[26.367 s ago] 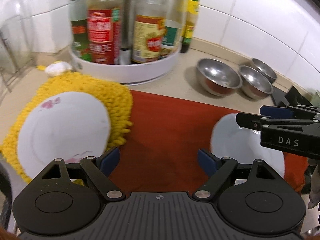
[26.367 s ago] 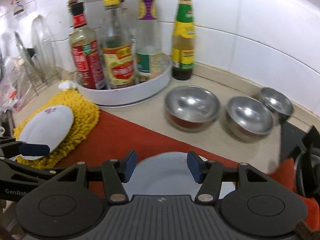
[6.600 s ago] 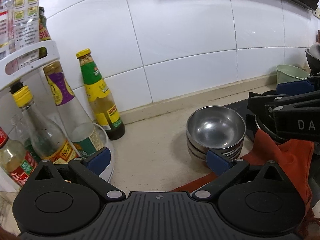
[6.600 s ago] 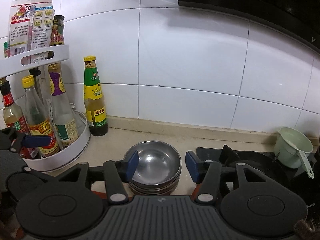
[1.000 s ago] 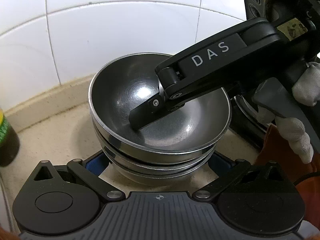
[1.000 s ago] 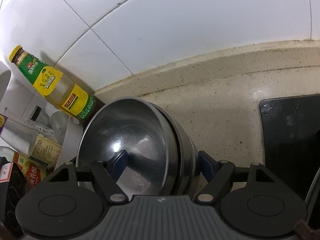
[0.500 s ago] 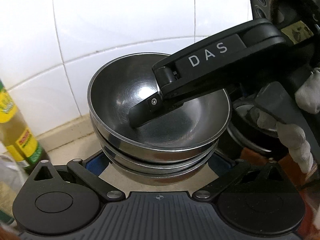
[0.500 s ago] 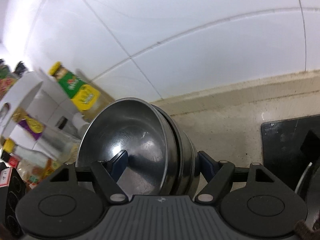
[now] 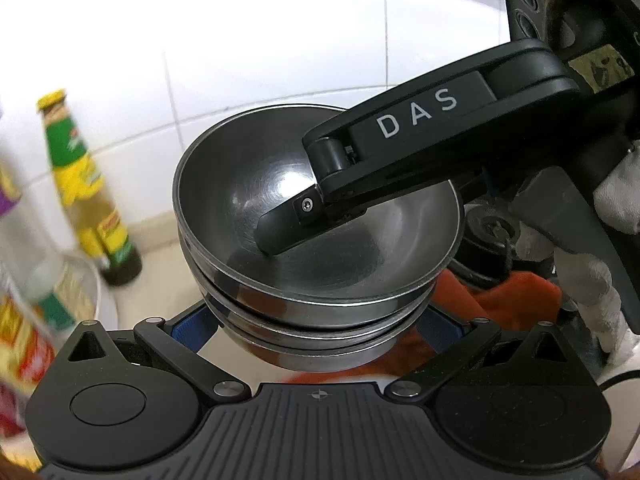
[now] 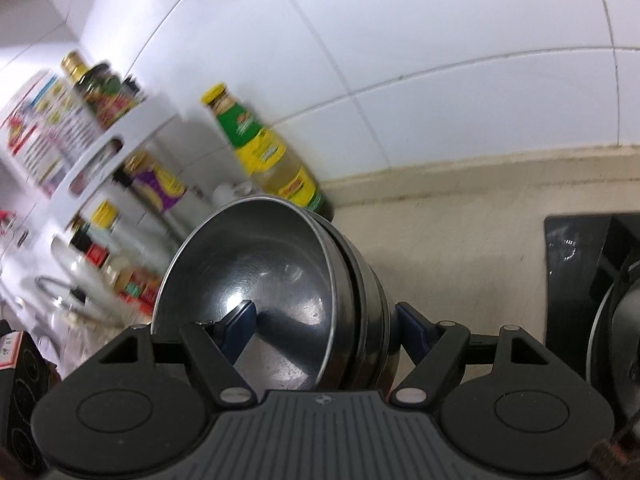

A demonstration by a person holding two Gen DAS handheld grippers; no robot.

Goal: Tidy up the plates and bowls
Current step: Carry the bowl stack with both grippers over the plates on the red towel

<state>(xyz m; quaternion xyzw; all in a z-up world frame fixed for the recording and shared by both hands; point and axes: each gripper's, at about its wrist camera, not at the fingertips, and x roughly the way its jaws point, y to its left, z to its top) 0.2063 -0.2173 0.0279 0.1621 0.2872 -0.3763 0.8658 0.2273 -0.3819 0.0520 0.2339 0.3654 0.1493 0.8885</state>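
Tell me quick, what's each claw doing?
Left gripper: closed around the stack of steel bowls, one finger each side.
Right gripper: clamped on the stack's rim, one finger inside the top bowl.

both grippers (image 9: pixel 316 330) (image 10: pixel 324 328) clamped, tilted downward

Black tongs (image 9: pixel 316 332) with blue pads, one finger lettered "DAS", and a white knit glove (image 9: pixel 618 200).

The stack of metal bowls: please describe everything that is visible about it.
The stack of metal bowls is three nested, shiny steel bowls, empty. The right gripper clamps one side, one finger inside the top bowl, the other outside. The left gripper holds the lower bowls from both sides. In the right wrist view the stack looks tilted, and it appears lifted off the counter.
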